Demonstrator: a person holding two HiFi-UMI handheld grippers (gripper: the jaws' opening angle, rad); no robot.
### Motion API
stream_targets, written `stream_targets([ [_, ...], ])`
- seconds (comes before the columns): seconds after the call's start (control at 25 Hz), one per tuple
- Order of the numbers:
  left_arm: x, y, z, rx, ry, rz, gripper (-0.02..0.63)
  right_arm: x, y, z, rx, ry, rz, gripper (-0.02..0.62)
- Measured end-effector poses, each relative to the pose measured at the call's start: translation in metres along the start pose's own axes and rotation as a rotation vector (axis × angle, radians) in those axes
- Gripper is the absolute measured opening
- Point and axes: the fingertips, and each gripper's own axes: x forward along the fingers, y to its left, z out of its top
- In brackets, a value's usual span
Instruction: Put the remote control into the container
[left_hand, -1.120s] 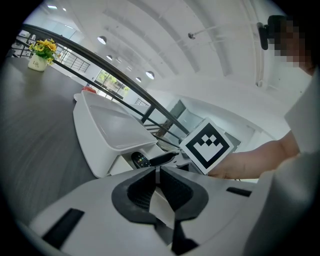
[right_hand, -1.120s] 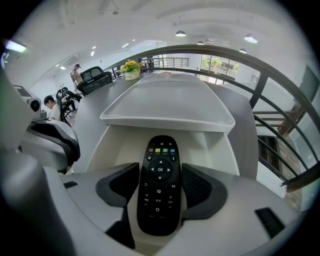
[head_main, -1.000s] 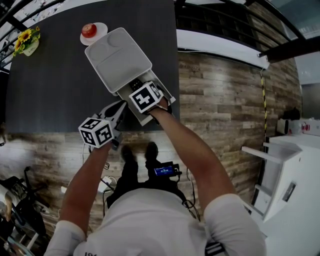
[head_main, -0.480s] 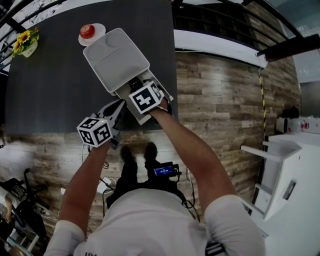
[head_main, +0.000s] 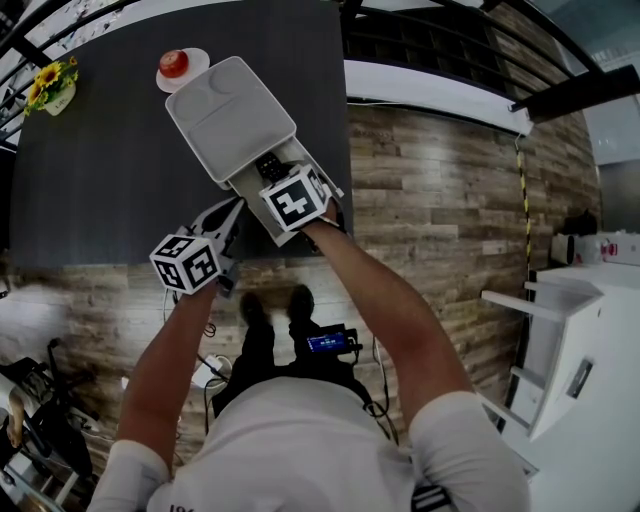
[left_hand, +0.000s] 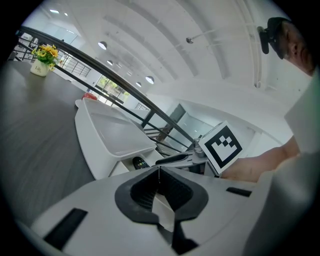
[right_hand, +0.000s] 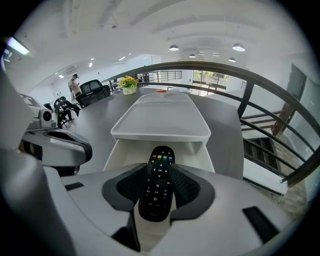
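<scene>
A white container (head_main: 232, 118) lies on the dark table (head_main: 100, 170), its lid folded back and its box part (right_hand: 200, 150) open at the near side. The black remote control (right_hand: 158, 182) rests lengthwise over that box, its coloured buttons pointing away, and also shows as a dark strip (head_main: 268, 164) in the head view. My right gripper (right_hand: 159, 169) points steeply down at it; its jaws have just been closing and both pads now touch the remote's sides. My left gripper (head_main: 226, 216) hovers level at the table's near edge, left of the box, jaws shut and holding nothing (left_hand: 159, 169).
A red apple on a white saucer (head_main: 174, 63) stands just beyond the lid. A pot of sunflowers (head_main: 50, 84) sits at the table's far left corner. The table's right edge (head_main: 349, 150) runs close beside the container, with wooden floor (head_main: 450, 180) below.
The right gripper's marker cube has shifted slightly and tipped toward the box. The left gripper and the container are where they were.
</scene>
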Motion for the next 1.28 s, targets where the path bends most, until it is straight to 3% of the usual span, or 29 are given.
stream_targets([
  [0.12, 0.000, -0.003, 0.000, 0.003, 0.001, -0.006, 0.009, -0.005, -0.003, -0.007, 0.013, 0.013, -0.017, 0.094],
  [0.32, -0.006, -0.015, 0.010, 0.013, -0.028, -0.018, 0.009, -0.023, -0.005, 0.002, 0.007, -0.047, -0.055, 0.003],
  [0.76, -0.050, -0.076, 0.092, 0.130, -0.177, -0.107, 0.009, -0.128, 0.005, 0.066, 0.040, -0.314, -0.060, 0.003],
  [1.28, -0.119, -0.142, 0.098, 0.135, -0.236, -0.170, 0.009, -0.240, 0.025, 0.054, 0.144, -0.499, -0.086, 0.003],
])
